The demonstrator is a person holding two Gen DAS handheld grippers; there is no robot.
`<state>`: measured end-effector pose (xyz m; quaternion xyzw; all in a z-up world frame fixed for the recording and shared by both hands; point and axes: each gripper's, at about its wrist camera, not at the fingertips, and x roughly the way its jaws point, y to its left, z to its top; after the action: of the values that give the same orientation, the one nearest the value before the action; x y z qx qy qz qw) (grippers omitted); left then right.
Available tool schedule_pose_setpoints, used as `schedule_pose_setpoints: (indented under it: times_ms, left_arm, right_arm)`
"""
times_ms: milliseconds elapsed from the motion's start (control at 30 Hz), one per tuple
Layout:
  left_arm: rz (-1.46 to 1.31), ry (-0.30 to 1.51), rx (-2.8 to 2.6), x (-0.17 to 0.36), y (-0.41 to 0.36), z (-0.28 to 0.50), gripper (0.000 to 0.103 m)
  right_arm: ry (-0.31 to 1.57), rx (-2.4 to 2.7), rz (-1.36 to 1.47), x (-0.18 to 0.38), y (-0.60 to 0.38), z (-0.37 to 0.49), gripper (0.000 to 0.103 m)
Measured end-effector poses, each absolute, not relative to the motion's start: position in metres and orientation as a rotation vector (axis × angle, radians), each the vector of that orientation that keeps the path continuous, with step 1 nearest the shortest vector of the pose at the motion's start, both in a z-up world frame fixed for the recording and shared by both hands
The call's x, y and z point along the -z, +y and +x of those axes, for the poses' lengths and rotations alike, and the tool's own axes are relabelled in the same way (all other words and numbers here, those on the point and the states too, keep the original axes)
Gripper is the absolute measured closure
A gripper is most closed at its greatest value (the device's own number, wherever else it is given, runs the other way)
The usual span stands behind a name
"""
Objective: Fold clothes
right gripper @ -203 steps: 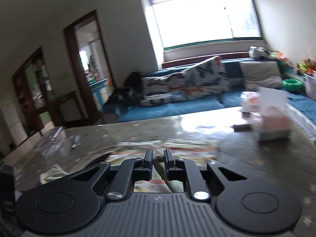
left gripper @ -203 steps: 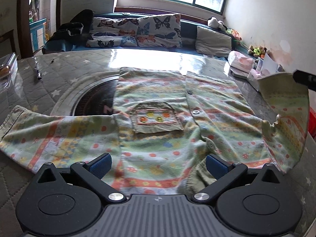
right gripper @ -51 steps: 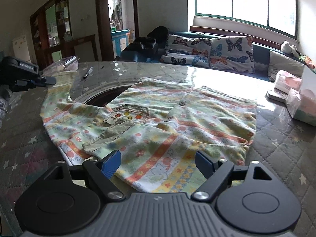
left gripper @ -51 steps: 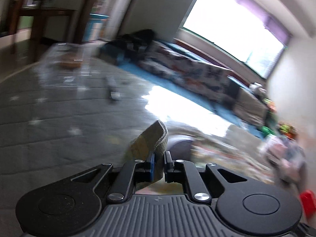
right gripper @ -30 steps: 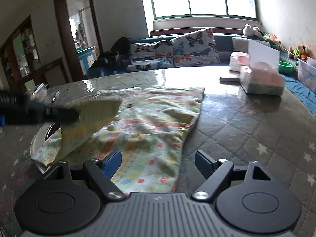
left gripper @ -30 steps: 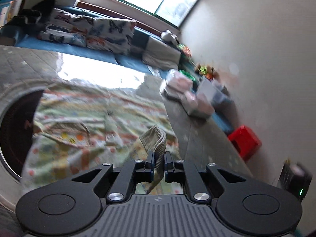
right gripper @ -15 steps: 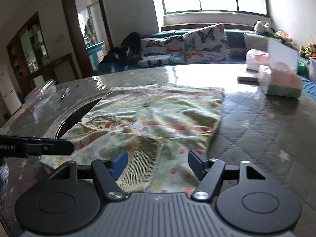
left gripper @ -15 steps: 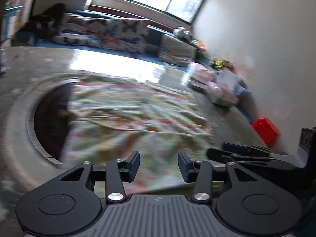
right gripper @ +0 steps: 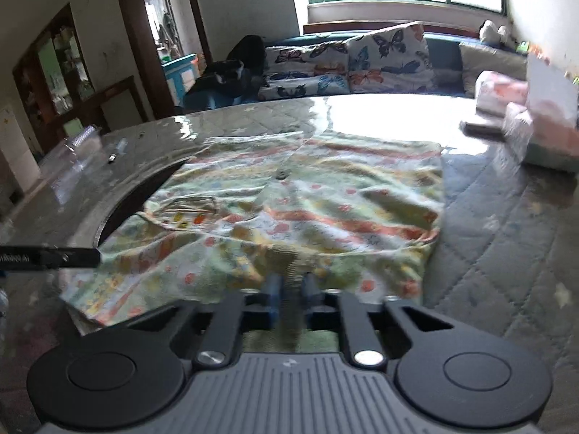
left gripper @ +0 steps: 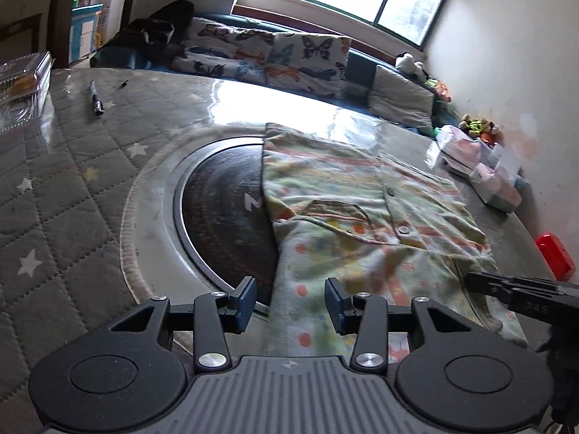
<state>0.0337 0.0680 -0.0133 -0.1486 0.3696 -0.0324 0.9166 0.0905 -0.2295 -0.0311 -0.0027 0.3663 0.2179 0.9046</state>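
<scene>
A pale green patterned child's shirt (left gripper: 362, 217) lies flat on the table with both sleeves folded in over its front. It also shows in the right wrist view (right gripper: 307, 209). My left gripper (left gripper: 289, 302) is open and empty, just above the shirt's near left edge. My right gripper (right gripper: 291, 294) is shut on the shirt's ribbed near edge (right gripper: 289, 264). The right gripper's fingers (left gripper: 506, 285) reach in from the right in the left wrist view. The left gripper's finger (right gripper: 54, 256) shows at the left in the right wrist view.
The quilted table cover (left gripper: 54, 188) has a round dark hotplate (left gripper: 224, 217) partly under the shirt. A pen (left gripper: 96, 99) and a clear plastic box (left gripper: 21, 86) lie far left. Tissue packs (left gripper: 495, 184) sit at the right edge. A sofa (left gripper: 271, 61) stands behind.
My left gripper let go of the folded-in sleeve, opened wider and drew back. My right gripper moved down to the shirt's near edge and shut on it.
</scene>
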Motion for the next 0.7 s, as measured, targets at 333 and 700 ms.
schedule_pose_setpoints:
  times_ms: [333, 700]
  left_arm:
    - [-0.24, 0.742, 0.151, 0.008, 0.045, 0.075, 0.073]
    - [-0.206, 0.749, 0.135, 0.008, 0.046, 0.071, 0.08]
  right_arm:
    - [0.752, -0.426, -0.044, 0.03, -0.225, 0.089, 0.096]
    - [0.716, -0.445, -0.088, 0.019, -0.22, 0.089, 0.082]
